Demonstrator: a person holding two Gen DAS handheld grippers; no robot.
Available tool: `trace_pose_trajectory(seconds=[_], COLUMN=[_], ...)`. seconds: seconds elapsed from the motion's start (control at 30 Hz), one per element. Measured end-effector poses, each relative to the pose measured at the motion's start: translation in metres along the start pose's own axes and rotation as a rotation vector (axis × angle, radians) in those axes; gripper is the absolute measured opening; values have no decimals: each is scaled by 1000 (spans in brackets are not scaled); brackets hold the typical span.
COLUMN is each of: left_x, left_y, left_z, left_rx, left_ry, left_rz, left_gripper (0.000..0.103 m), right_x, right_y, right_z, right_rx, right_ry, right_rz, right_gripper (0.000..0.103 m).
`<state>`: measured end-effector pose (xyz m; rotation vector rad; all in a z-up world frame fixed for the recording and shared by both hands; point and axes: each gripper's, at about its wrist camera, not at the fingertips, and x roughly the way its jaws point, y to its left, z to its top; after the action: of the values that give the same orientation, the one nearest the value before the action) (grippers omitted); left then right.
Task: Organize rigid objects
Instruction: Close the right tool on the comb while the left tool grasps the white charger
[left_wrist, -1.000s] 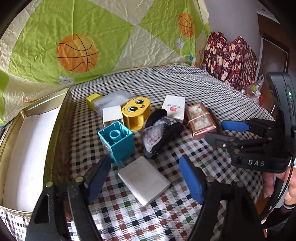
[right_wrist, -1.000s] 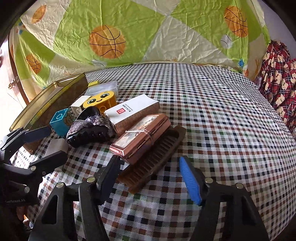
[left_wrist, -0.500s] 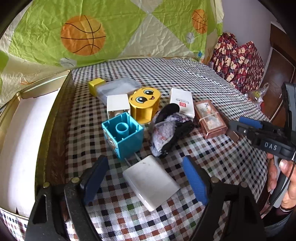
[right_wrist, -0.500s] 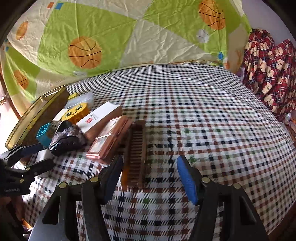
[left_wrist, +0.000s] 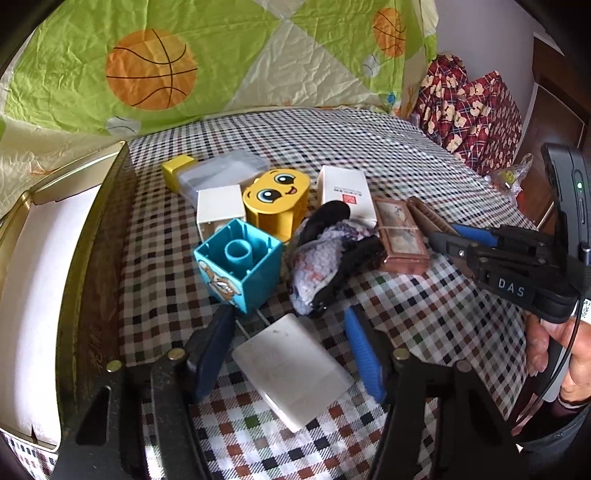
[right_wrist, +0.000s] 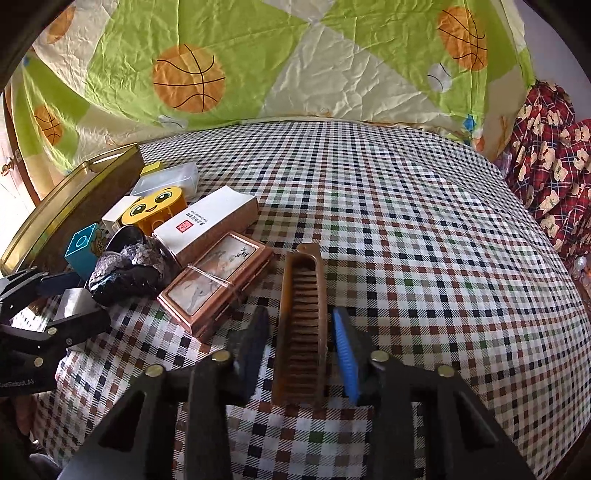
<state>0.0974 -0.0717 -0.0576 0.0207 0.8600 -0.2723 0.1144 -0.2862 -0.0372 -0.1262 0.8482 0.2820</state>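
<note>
My right gripper (right_wrist: 301, 314) is shut on a brown wooden comb (right_wrist: 303, 295) that lies lengthwise on the checked cloth. My left gripper (left_wrist: 287, 321) has its jaws closing around a flat white box (left_wrist: 291, 365). That box still lies on the cloth, and the pads are near its corners without pressing. Beyond it stand a teal block (left_wrist: 240, 269), a yellow smiley block (left_wrist: 277, 199), a small white cube (left_wrist: 219, 206), a white carton (left_wrist: 345, 188), a copper-framed box (left_wrist: 400, 236) and a dark sequined clip (left_wrist: 325, 258).
A large gold tin (left_wrist: 92, 221) with a white inside stands open at the left. A clear case with a yellow end (left_wrist: 218, 171) lies behind the blocks. A hand (left_wrist: 561, 343) holds the right gripper. Red plaid bundles (right_wrist: 554, 147) sit at the far right.
The right gripper moved over the comb and closed on it. The left jaws narrowed around the white box, and the left view barely shifted.
</note>
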Motion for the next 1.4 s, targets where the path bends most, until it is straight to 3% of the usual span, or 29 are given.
trace_pose_trajectory(seconds=[0.1,0.23,0.57,0.7,0.83,0.97,1.07,1.4], left_x=[-4,-8,-14,-18,-20,-22,-23,-41], left_y=[5,5,5,4,-3,-8,-16,-9], left_z=[-3,-9,-13,-15,-22,-26,-27,-29], left_rx=[-17,-15,-18,-7,27,47,80,32], left_ry=[-10,-21,-26,-33,0,0,-9,-125], left_rz=[-28,-40,-55,-32,-25,-2,12,-3], left_gripper=[47,44,44,72,72,57,38,37], right_x=[-3,-4,-5,-4,-5,-5,-6,-21], right_y=[0,-4,-2,0,-2,-3,-4,-1], right_z=[-3,-4,-4,-4,-4,-5,-5,-6], right_rx=[12,45,34,30,34,34,36,19], right_ry=[-11,-25,-30,-25,-30,-33,-38,-123], right_rz=[14,57,59,63,68,67,70,57], right_gripper=[27,27,27,27,27,27,27,27])
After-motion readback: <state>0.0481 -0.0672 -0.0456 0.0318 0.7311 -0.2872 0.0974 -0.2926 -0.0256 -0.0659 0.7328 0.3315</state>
